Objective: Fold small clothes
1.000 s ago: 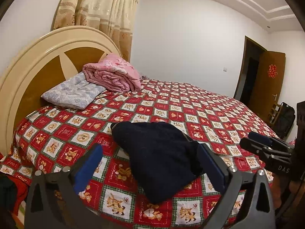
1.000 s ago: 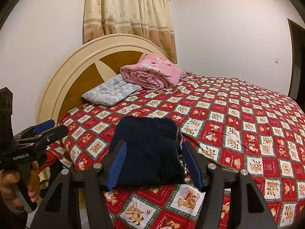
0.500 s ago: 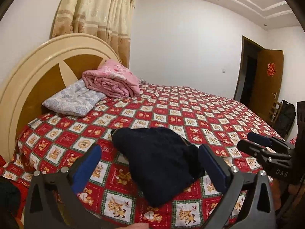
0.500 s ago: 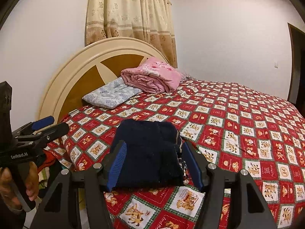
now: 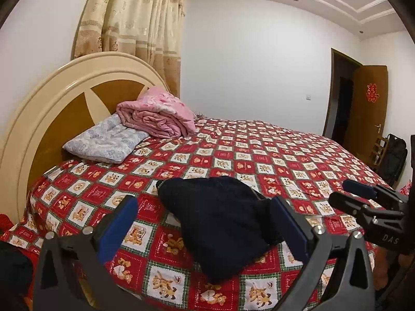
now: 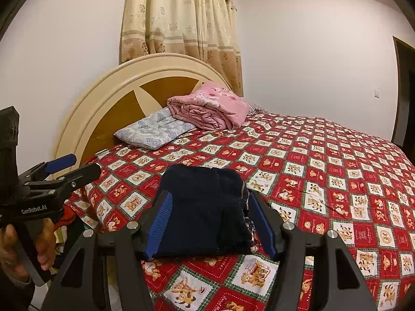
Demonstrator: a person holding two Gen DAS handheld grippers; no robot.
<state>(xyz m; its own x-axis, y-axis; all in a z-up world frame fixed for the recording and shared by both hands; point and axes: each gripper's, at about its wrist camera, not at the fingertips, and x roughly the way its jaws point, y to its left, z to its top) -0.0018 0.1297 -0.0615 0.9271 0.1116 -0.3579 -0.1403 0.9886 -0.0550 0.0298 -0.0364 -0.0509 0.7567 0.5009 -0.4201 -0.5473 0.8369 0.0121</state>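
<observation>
A dark navy garment [image 5: 220, 228] [image 6: 199, 189] lies folded into a compact block near the front edge of the bed [image 5: 259, 160] [image 6: 311, 168]. My left gripper [image 5: 205, 207] is open, held back from the garment and touching nothing. In the right wrist view the left gripper [image 6: 83, 164] hovers off the bed's left corner, gripped by a hand [image 6: 44, 246]. My right gripper [image 6: 210, 199] is open too, and the garment shows between its blue pads without contact. Seen from the left wrist, the right gripper [image 5: 341, 193] hangs clear to the garment's right.
A pale blue pillow [image 5: 106, 142] and a rolled pink blanket [image 5: 158, 116] lie against the round headboard [image 5: 52, 103]. Red cloth [image 6: 67, 215] hangs beside the bed's left corner. An open brown door [image 5: 368, 108] and a black bag [image 5: 394, 155] stand at far right.
The left wrist view has tipped slightly upward, so the bed sits lower in frame. The garment has not moved, and both grippers stay open.
</observation>
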